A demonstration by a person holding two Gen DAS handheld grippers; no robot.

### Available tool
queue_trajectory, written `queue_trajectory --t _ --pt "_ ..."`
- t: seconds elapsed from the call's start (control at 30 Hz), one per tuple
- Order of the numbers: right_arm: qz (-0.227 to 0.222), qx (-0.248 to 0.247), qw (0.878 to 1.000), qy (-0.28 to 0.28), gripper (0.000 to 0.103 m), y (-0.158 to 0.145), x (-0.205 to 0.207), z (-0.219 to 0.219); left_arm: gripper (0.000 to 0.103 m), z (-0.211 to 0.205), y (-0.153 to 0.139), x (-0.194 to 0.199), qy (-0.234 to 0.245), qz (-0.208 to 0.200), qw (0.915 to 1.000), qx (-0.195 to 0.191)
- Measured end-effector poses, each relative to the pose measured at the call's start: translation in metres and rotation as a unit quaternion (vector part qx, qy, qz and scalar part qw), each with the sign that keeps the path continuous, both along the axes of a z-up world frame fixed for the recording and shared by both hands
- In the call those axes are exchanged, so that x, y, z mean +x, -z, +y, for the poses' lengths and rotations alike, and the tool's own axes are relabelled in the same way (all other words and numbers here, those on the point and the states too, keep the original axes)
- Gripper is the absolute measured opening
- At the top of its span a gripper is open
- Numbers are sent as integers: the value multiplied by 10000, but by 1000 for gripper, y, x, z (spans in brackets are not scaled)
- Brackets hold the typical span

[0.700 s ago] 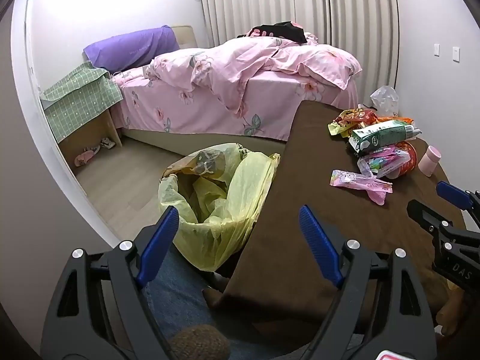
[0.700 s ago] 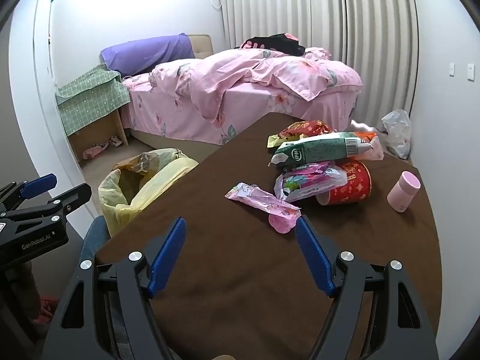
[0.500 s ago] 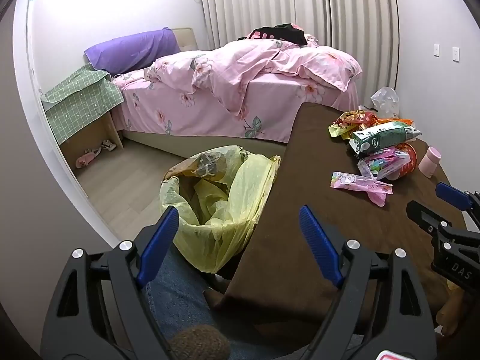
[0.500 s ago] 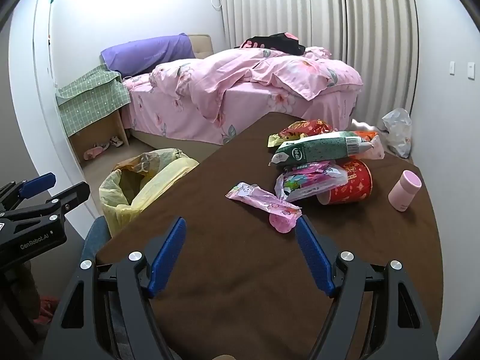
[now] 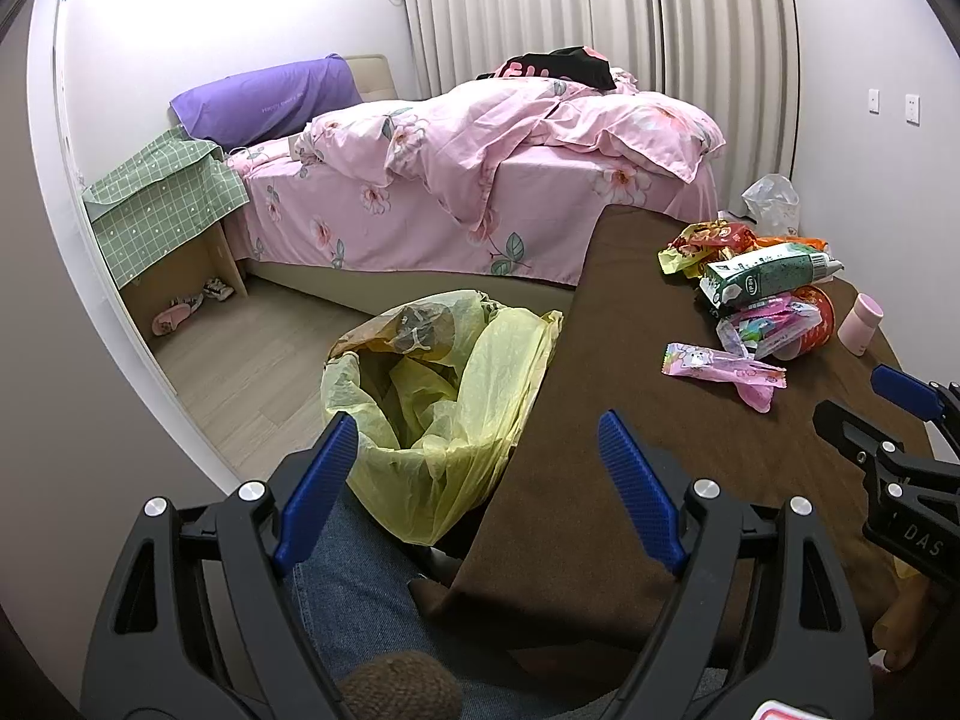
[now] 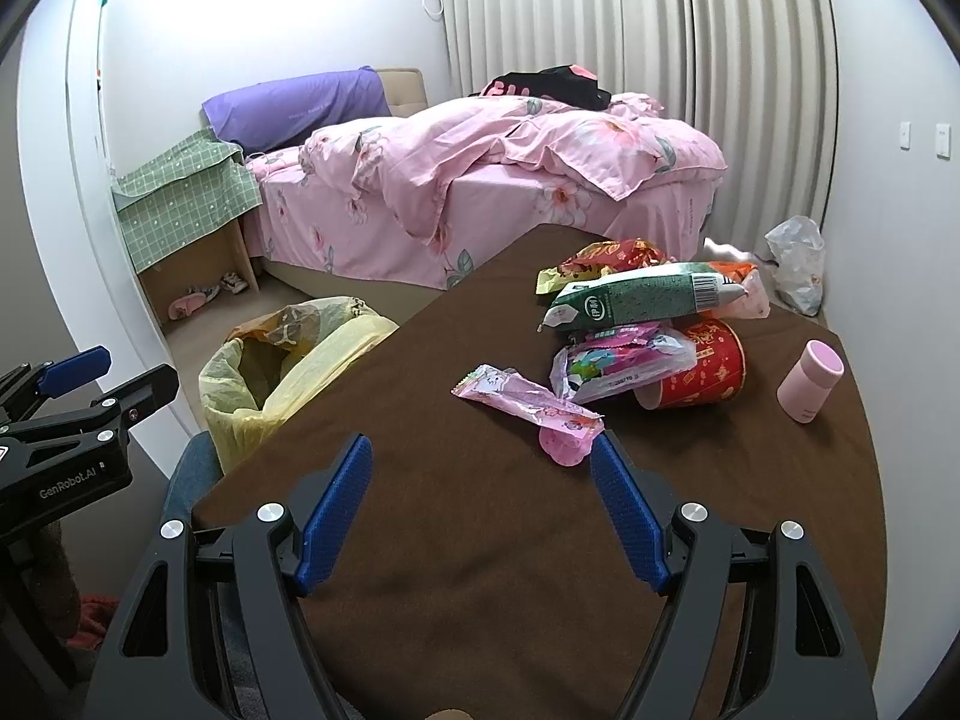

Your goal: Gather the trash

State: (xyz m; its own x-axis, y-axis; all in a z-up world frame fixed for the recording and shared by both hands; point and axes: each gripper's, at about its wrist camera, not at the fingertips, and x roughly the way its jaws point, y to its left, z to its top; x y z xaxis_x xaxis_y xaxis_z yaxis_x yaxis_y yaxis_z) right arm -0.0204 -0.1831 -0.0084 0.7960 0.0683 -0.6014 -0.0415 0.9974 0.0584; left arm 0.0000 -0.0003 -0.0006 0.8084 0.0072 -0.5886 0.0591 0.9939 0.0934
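Bedroom with pink floral bed (image 6: pixel 480 180) and pleated curtains (image 6: pixel 630 30) behind a brown counter (image 6: pixel 480 540). Heaped at 1 o'clock on the counter: green carton (image 6: pixel 636 297) atop red paper cup (image 6: pixel 702 372) lying on its side, colourful wrappers (image 6: pixel 618 360) between. Pink wrapper (image 6: pixel 528 402) just ahead of right gripper (image 6: pixel 480 504), jaws spread wide, holding nothing. Pink bottle (image 6: pixel 810 381) at 2 o'clock, apart from the heap. Yellow-lined trash bin (image 5: pixel 432 408) against the counter's edge at 11 o'clock, directly ahead of left gripper (image 5: pixel 474 492), likewise wide apart and empty.
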Motion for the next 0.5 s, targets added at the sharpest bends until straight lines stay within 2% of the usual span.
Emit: queue_trajectory --t 0.5 --pt "2 8 10000 -11 72 1 1 -2 78 0 0 0 0 2 10000 -2"
